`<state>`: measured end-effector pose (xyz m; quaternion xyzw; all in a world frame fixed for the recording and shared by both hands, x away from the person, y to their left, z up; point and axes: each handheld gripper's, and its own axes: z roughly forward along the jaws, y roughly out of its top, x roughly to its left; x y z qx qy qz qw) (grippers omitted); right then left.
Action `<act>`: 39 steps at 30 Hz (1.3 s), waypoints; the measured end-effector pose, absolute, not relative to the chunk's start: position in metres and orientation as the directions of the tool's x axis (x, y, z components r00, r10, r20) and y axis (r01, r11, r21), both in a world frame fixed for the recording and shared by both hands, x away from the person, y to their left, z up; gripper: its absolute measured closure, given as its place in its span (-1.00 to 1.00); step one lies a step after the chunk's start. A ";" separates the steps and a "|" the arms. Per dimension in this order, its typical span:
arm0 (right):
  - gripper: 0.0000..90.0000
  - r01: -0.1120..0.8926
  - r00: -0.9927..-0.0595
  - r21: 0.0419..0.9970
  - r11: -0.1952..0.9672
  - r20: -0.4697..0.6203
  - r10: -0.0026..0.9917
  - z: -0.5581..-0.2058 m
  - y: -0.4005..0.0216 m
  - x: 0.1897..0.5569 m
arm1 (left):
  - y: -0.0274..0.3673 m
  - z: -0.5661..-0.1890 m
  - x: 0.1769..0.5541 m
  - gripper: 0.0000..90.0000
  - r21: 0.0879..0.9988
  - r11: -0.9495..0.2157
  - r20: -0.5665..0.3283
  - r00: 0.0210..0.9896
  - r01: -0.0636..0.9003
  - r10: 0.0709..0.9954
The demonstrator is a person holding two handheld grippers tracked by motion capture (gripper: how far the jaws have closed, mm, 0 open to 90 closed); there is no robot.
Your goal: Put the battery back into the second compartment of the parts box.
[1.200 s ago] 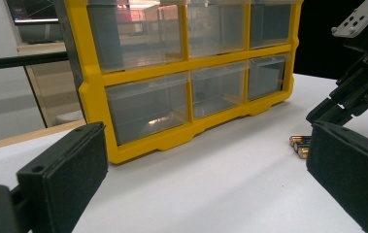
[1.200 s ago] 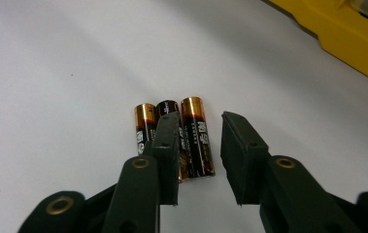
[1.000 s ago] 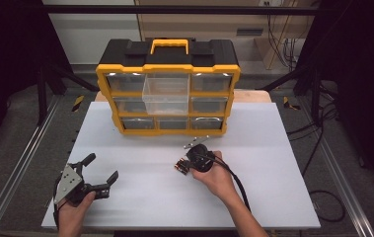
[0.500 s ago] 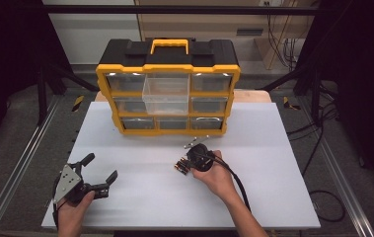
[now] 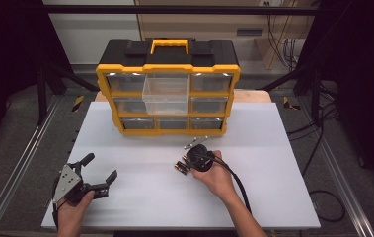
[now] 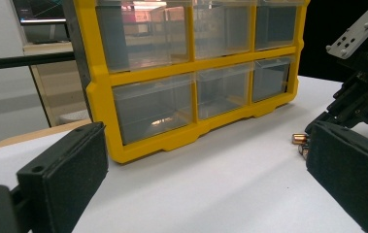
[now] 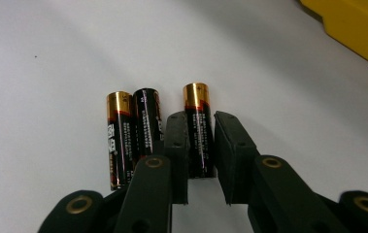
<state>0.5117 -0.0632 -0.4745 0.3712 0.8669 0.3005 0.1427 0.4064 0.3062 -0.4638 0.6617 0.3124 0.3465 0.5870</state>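
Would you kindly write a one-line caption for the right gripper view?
Right gripper closed on one of three batteries lying on the white table, its fingers flanking it.

Batteries [image 7: 157, 136]: black bodies, copper-gold ends, red band, white print. Organizer [image 5: 168, 89]: yellow frame, black top, yellow handle, clear drawers. Tabletop [image 5: 140, 197] white. Fingers [image 7: 176, 145] matte black.
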 end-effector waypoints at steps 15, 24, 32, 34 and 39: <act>0.71 0.526 -0.683 0.656 0.541 -0.054 0.729 -0.471 -0.067 0.506 | 0.309 -0.464 0.406 -0.97 0.994 -0.107 0.085 0.561 0.007 0.823; 0.71 0.468 -0.649 0.762 0.447 -0.046 0.759 -0.451 -0.093 0.489 | 0.309 -0.464 0.406 -0.97 0.993 -0.114 0.090 0.557 0.009 0.826; 0.71 0.444 -0.611 0.822 0.358 -0.015 0.791 -0.436 -0.113 0.480 | 0.308 -0.465 0.407 -0.97 0.993 -0.118 0.092 0.559 0.011 0.824; 0.71 0.438 -0.605 0.830 0.344 -0.010 0.796 -0.434 -0.116 0.479 | 0.308 -0.465 0.407 -0.97 0.993 -0.119 0.093 0.560 0.011 0.823; 0.71 0.416 -0.612 0.844 0.338 -0.015 0.791 -0.427 -0.119 0.473 | 0.308 -0.465 0.407 -0.97 0.993 -0.120 0.094 0.558 0.010 0.825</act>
